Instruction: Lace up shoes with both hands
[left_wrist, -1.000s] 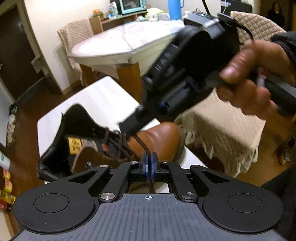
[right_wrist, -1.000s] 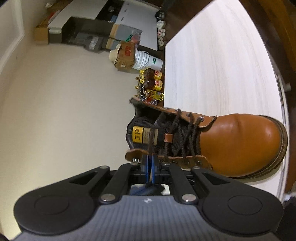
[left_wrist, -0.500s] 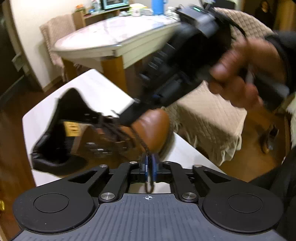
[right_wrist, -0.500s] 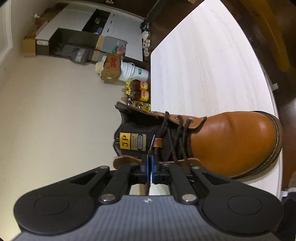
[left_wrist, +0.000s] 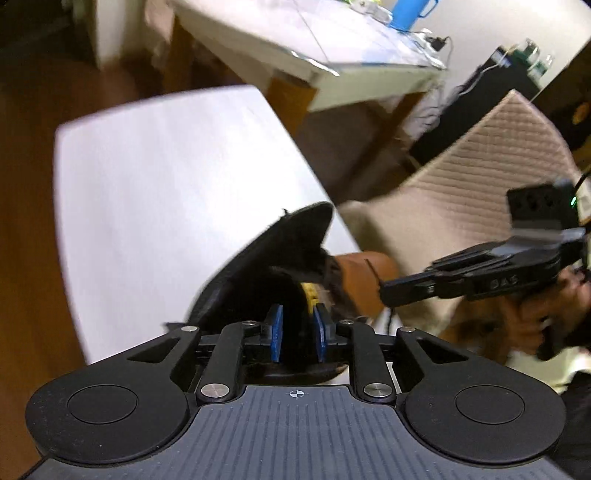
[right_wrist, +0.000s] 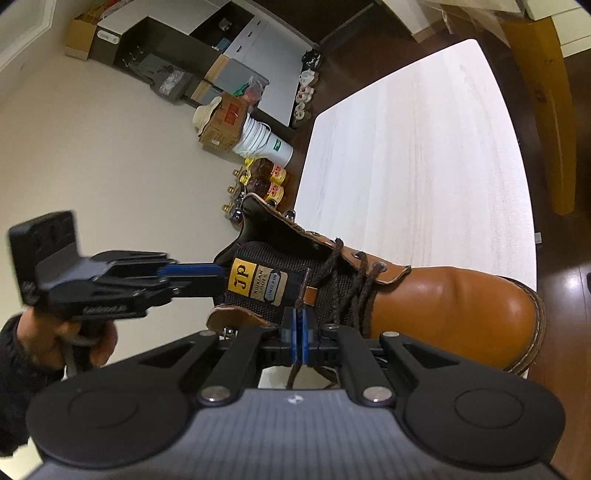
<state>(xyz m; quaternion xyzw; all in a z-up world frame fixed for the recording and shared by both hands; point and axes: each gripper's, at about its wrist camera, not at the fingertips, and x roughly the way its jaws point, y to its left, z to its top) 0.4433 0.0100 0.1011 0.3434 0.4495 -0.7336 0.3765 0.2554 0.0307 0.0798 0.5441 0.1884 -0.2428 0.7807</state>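
Taking the boot as the landmark, the right gripper is nearest, just in front of its laced throat, with its blue pads pressed together on the dark brown lace; the lace end runs up from the jaws toward the leather loop on the tongue. The left gripper sits just behind the boot's black collar, at the ankle opening, and its jaws have just been opening: the blue pads now stand well apart with no lace between them, only the collar and the yellow tongue label showing through the gap. In the right wrist view its fingers reach toward that label from the left, held by a hand in a dark sleeve. The boot lies on its side on the white table, toe pointing right, near the table's close edge. Beyond the boot's toe stands a quilted chair, and farther still a larger table carrying a blue cup.
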